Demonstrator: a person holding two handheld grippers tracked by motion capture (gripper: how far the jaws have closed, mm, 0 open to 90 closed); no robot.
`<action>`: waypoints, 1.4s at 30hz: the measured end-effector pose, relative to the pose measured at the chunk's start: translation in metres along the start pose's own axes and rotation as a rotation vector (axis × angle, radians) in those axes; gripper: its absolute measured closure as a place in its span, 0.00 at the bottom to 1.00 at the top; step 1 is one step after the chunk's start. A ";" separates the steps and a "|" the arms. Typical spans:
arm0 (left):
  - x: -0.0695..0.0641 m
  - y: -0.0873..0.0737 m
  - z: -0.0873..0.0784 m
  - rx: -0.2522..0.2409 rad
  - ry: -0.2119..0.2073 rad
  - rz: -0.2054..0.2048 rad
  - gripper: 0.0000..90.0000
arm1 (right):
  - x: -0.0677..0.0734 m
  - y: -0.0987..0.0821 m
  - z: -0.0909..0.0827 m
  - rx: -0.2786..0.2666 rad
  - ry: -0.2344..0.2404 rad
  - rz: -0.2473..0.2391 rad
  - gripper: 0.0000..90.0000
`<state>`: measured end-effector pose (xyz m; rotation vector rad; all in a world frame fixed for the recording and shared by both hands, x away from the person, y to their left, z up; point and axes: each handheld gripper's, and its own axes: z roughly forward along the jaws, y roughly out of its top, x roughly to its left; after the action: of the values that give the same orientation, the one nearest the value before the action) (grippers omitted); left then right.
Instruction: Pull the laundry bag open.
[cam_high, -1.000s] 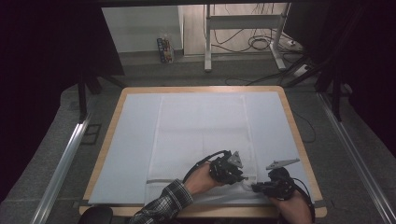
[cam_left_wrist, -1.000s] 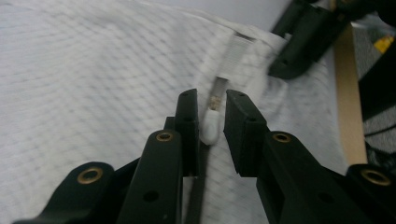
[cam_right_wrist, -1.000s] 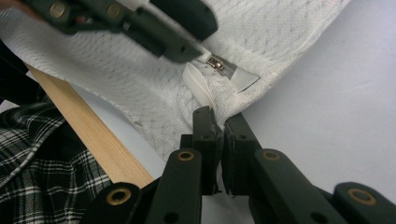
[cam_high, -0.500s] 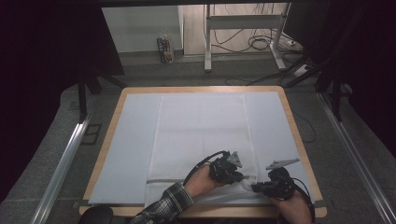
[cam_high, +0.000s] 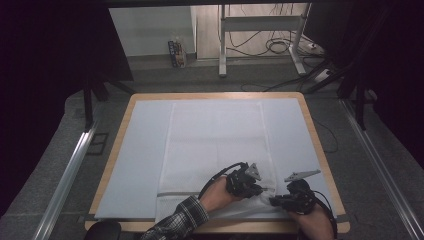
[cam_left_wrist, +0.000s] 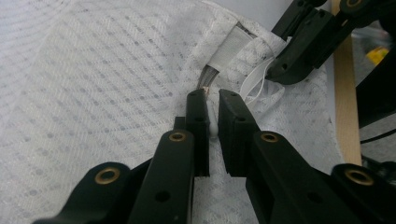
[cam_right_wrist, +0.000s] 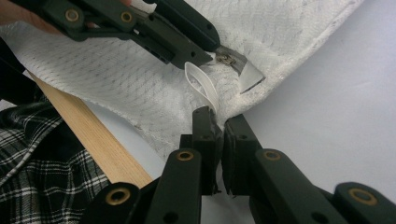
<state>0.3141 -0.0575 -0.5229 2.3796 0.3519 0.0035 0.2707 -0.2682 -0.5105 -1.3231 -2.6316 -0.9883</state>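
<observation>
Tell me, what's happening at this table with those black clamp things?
A person is working on a white mesh laundry bag spread over a light-covered wooden table. Each hand holds a black two-jaw tool. The left tool is closed at the zipper pull near the bag's near right corner. The right tool pinches the fabric edge just below a white loop sewn there. It looks like one tool steadies the corner while the other works the zipper.
</observation>
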 end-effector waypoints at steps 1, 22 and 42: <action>-0.001 -0.001 0.000 -0.004 0.004 -0.002 0.93 | 0.000 0.000 0.000 -0.001 0.000 -0.003 0.93; 0.009 -0.011 -0.011 -0.128 -0.090 -0.117 0.96 | -0.018 0.023 -0.006 -0.096 0.051 0.074 0.81; 0.011 -0.018 -0.033 -0.168 -0.118 -0.088 0.96 | -0.007 0.027 -0.017 -0.127 0.062 0.033 0.95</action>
<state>0.3172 -0.0199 -0.5116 2.1853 0.3840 -0.1422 0.2912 -0.2706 -0.4846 -1.3321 -2.5318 -1.1889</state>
